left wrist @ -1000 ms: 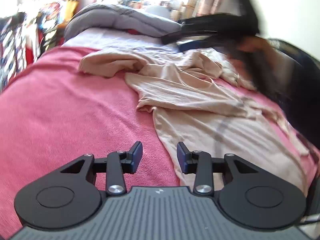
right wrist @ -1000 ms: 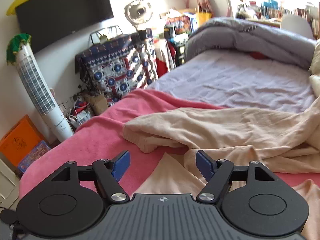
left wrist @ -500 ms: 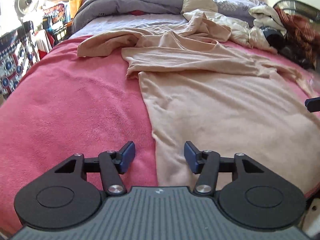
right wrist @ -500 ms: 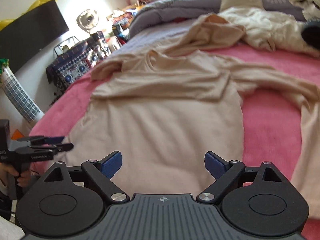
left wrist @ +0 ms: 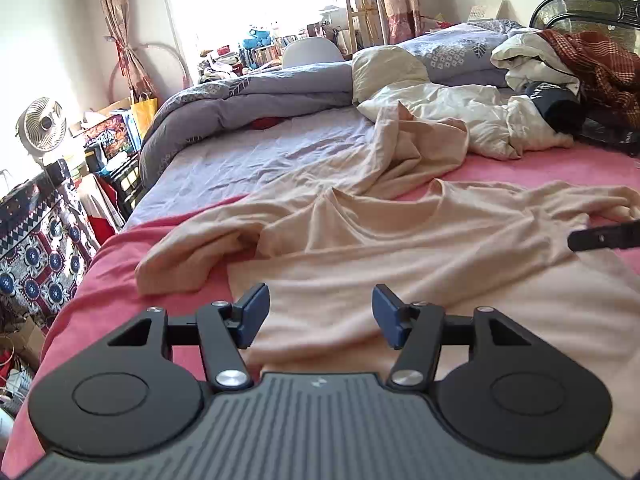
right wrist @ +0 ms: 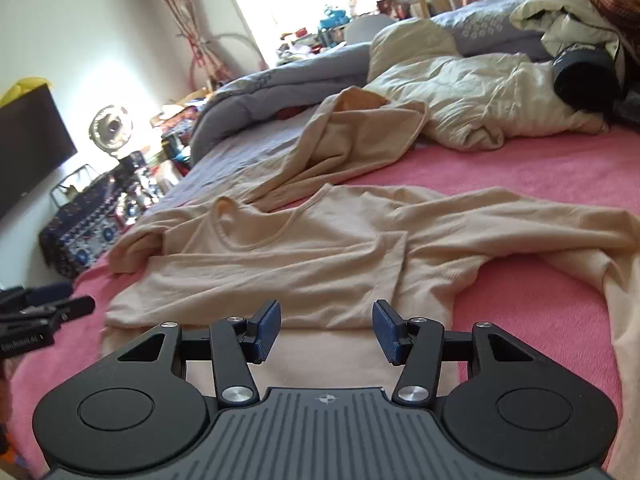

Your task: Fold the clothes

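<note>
A beige long-sleeved shirt lies spread front up on the pink blanket, neckline away from me and both sleeves bunched out to the sides. My left gripper hovers low over the shirt's near left part. Its jaws are opening and nothing is between the pads. My right gripper sits over the shirt at its near hem fold. Its jaws are closing with the cloth lying under the gap, and the pads do not press on it. Each gripper shows at the other view's edge: right gripper, left gripper.
A second beige garment lies crumpled beyond the shirt, beside a cream quilt and a grey duvet. A plaid garment hangs by the headboard. A fan and a patterned cover stand off the bed's left side.
Both grippers have swung round and dropped to the shirt's near end, facing the window. The left jaws stand wider than before; the right jaws widened, then narrowed.
</note>
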Available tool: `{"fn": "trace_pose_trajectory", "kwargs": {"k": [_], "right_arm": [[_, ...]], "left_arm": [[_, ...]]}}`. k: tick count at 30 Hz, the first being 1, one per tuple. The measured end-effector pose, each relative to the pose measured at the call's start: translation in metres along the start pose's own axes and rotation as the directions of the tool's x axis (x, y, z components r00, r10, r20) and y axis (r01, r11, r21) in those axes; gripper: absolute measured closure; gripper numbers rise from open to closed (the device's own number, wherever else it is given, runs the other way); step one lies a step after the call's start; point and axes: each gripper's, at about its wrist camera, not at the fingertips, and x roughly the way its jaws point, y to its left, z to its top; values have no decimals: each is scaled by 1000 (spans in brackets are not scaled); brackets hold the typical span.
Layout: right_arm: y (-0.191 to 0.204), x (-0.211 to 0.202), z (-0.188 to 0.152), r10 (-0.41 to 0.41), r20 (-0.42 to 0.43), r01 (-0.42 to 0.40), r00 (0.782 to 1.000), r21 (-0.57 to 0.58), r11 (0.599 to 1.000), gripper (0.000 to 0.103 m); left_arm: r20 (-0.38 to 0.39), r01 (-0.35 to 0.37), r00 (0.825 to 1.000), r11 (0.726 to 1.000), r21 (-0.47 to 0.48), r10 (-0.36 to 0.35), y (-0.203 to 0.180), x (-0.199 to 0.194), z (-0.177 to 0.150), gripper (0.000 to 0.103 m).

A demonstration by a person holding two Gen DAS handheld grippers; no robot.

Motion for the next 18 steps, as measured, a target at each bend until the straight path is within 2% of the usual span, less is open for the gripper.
{"fn": "trace_pose_trajectory", "kwargs": {"k": [3, 5, 6, 7, 8, 10, 13, 14, 17, 18], "right_arm": [[-2, 23, -4, -80, -13, 79, 997, -8, 997, 51], [-9, 32, -11, -101, -33, 101, 994, 2, 995, 56], [-11, 31, -14, -106, -21, 106, 994, -5, 994, 62], [-13, 29, -15, -108, -19, 107, 994, -12, 994, 66], [-15, 28, -16, -107, -17, 107, 994, -14, 994, 69], [-25, 23, -16, -61, -11, 61, 998, 33, 998, 73], [-42, 17, -13, 54, 17, -56, 998, 138, 989, 71], [-44, 19, -12, 67, 18, -69, 998, 151, 986, 70], [-35, 30, -10, 21, -17, -19, 1000, 105, 994, 73], [-32, 30, -9, 15, -19, -13, 1000, 94, 996, 81]], "left_arm": [[-67, -60, 996, 998, 7, 61, 1, 48, 9, 42], [-170, -118, 978, 993, 19, 120, 1, 79, 0, 42], [-217, -147, 965, 989, 26, 149, 2, 93, -7, 41], [-224, -163, 961, 986, 21, 163, 4, 97, -18, 39], [-191, -159, 969, 987, 0, 156, 7, 92, -26, 37], [-183, -164, 970, 986, -21, 158, 12, 86, -32, 33], [-189, -166, 970, 985, -42, 155, 18, 80, -35, 32], [-187, -167, 970, 985, -36, 158, 16, 80, -35, 32], [-186, -186, 966, 982, -27, 178, 11, 80, -35, 32], [-188, -193, 965, 981, -28, 184, 10, 81, -34, 32]]}}
